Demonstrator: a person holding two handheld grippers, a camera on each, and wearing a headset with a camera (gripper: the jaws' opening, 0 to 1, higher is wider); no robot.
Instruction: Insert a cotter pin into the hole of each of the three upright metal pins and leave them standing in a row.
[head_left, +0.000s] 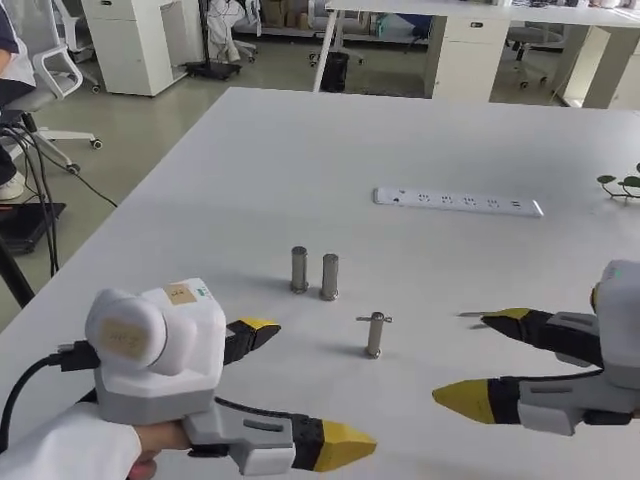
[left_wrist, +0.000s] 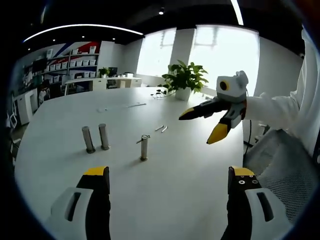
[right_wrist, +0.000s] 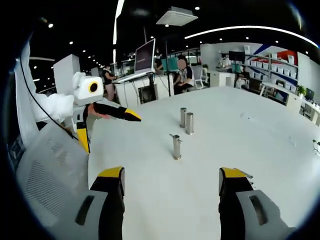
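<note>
Left gripper (head_left: 310, 385): held wide open, near left | right gripper (head_left: 468, 357): held wide open, near right | cotter pin (head_left: 375, 319): seated through nearest metal pin (head_left: 375, 342)

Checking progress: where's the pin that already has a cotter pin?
In the head view the fitted pin stands alone on the table, nearer and right of the two bare pins.

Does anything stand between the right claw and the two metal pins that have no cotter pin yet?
Yes. The third metal pin, already carrying a cotter pin, stands almost directly between the open right claw and the two bare pins.
</note>
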